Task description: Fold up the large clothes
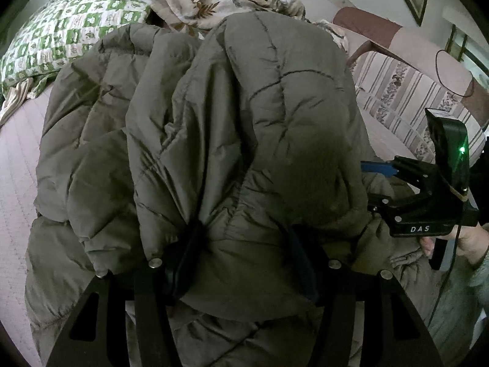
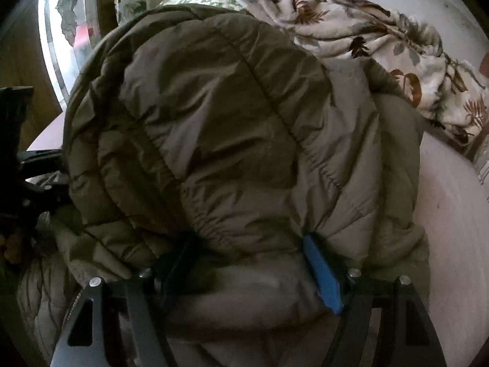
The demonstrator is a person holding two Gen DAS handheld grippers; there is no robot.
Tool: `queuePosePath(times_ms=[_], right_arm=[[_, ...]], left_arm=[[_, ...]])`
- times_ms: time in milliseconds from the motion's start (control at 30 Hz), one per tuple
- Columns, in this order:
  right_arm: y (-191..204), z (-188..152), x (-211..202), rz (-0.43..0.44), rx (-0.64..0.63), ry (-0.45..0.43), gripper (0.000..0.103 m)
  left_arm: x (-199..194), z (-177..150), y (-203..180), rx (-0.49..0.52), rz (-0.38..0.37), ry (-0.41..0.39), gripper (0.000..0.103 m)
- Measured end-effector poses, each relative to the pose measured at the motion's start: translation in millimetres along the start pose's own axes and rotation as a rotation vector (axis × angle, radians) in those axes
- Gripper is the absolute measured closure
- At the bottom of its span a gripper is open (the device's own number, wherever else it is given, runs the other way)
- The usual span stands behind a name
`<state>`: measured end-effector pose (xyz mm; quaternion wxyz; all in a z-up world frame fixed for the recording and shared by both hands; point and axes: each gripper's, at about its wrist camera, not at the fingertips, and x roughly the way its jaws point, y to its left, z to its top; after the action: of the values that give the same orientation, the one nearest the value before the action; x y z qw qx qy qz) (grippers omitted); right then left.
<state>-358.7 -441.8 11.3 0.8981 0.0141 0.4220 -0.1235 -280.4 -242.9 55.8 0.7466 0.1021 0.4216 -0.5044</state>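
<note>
An olive-green quilted puffer jacket (image 1: 214,122) lies bunched on the bed and fills both views; it also shows in the right wrist view (image 2: 229,140). My left gripper (image 1: 244,263) is shut on a thick fold of the jacket, its fingertips buried in the fabric. My right gripper (image 2: 247,269) is shut on another thick fold, with its blue finger pad (image 2: 324,278) showing. The right gripper also shows at the right edge of the left wrist view (image 1: 428,192), held by a hand, its blue finger against the jacket's side.
The jacket rests on a pale pink bed sheet (image 1: 15,165). A green-and-white patterned pillow (image 1: 67,30) and a leaf-print blanket (image 2: 382,39) lie at the far side. A striped floral headboard (image 1: 406,98) stands at right. A window (image 2: 67,36) is at the far left.
</note>
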Motion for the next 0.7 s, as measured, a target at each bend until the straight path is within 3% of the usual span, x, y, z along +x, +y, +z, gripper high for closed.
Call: queuePosePath(times_ms=[167,267,400,500,600,700], right_arm=[[-4,-1,-16,0.035,0.031,0.000,0.027],[-16,7,-48,0.094,0.090,-0.056,0.027],[-30,42,-71,0.112,0.113,-0.126,0.027],[-36,53,-50,0.109,0.134,-0.095,0.027],[-37,40,-3,0.091,0.149,0.015,0.027],[-27,28,17,0.023,0.045,-0.011,0.027]], left_arm=[[-6,-6,8,-0.008,-0.032,-0.017,0.043],[-7,-10,12,-0.003,-0.051,-0.013,0.043],[-7,-11,15,-0.004,-0.055,-0.009,0.043],[-6,-11,16,-0.005,-0.055,-0.006,0.043],[-3,-9,15,0.005,-0.043,-0.001,0.043],[4,-5,6,0.030,-0.012,0.004,0.043]])
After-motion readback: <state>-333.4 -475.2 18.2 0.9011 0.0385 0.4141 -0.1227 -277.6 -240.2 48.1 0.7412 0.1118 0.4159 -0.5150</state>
